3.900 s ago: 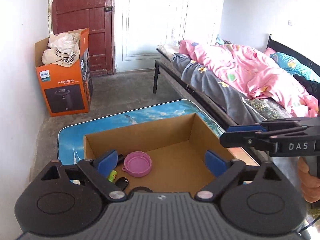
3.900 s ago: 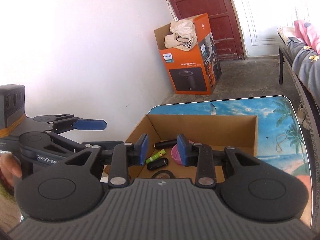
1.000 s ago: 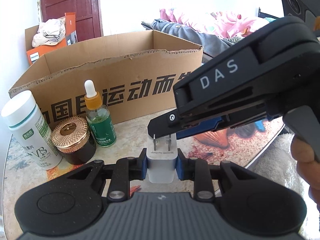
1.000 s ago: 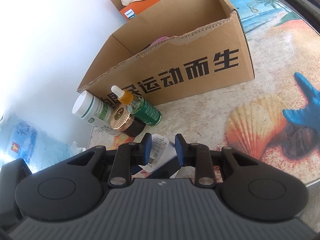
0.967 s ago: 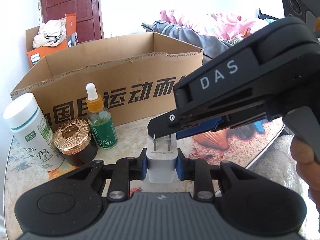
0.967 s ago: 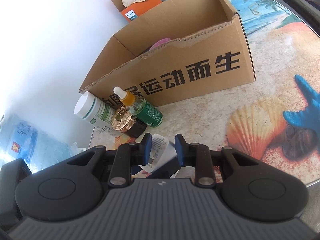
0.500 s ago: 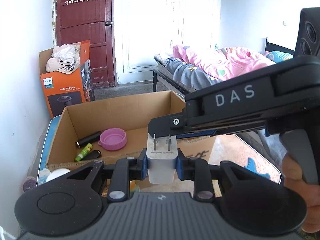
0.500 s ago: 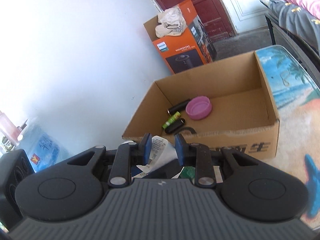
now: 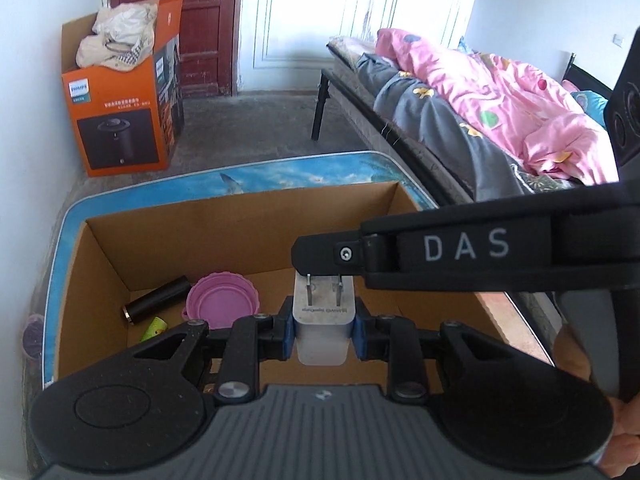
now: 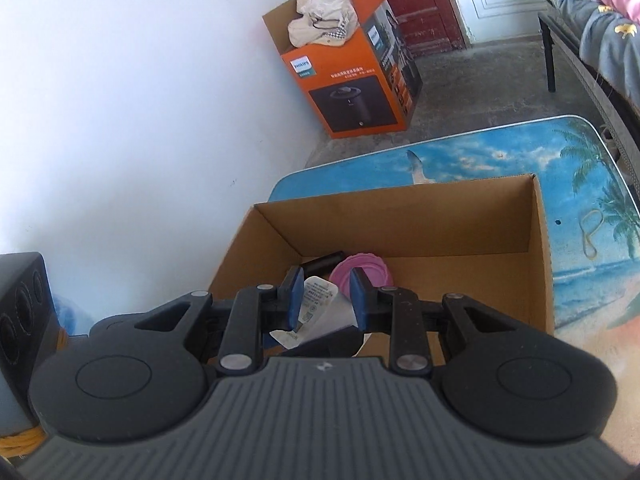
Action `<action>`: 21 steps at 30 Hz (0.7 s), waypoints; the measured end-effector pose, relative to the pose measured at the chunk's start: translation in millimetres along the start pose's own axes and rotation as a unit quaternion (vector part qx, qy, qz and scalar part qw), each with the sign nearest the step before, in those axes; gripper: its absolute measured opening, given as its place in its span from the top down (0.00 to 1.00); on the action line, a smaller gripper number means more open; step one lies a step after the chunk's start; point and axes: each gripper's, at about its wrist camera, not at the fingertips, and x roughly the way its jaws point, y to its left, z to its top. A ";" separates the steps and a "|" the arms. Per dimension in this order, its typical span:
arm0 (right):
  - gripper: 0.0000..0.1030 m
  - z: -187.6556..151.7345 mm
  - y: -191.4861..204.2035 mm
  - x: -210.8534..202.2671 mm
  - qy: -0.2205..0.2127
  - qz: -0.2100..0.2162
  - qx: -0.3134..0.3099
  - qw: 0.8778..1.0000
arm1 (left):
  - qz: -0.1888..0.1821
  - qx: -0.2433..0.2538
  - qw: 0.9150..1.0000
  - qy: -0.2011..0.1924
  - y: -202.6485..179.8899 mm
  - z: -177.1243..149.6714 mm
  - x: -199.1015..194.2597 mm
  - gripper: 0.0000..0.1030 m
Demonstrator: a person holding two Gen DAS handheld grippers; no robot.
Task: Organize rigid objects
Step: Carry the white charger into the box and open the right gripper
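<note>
Left wrist view: left gripper (image 9: 323, 330) clamps a white two-prong plug charger (image 9: 323, 320), prongs up, over the open brown cardboard box (image 9: 240, 216), likely for dropping beside the pink round lid (image 9: 224, 298). Right wrist view: right gripper (image 10: 325, 306) pinches the same charger's labelled side (image 10: 318, 302), sharing the load above the box's near-left corner.

White charger (image 9: 323, 330) prongs-up above open cardboard box (image 9: 224, 236).

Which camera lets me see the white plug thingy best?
The left wrist view. There the white charger faces the camera, with both metal prongs up, squeezed in the left gripper. The right wrist view shows only its labelled side, tilted in the right gripper.
</note>
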 end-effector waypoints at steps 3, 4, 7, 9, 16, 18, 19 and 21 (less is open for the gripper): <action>0.76 15.6 -22.8 29.9 0.029 0.000 0.021 0.999 | 0.002 -0.015 0.999 0.032 7.9 10.9 28.7 0.73; 0.76 18.8 -28.6 38.3 0.035 -0.002 0.026 0.999 | 0.001 -0.020 0.999 0.041 10.2 13.2 37.1 0.73; 0.76 24.4 -39.2 58.9 0.051 -0.010 0.026 0.998 | 0.003 -0.033 0.998 0.060 16.6 19.7 58.8 0.73; 0.76 27.8 -41.6 72.7 0.059 -0.018 0.018 0.998 | 0.012 -0.033 0.997 0.070 16.3 23.5 71.4 0.73; 0.76 34.7 -43.8 101.1 0.075 -0.039 -0.018 0.996 | 0.024 -0.038 0.995 0.089 20.8 28.4 96.3 0.73; 0.76 36.6 -44.5 105.2 0.077 -0.041 -0.024 0.996 | 0.027 -0.038 0.995 0.090 21.7 29.6 100.1 0.73; 0.76 37.6 -45.1 107.1 0.078 -0.042 -0.027 0.996 | 0.028 -0.037 0.995 0.089 22.2 30.2 101.9 0.73; 0.76 38.0 -46.5 110.7 0.080 -0.044 -0.028 0.995 | 0.030 -0.035 0.995 0.088 22.2 31.3 104.6 0.73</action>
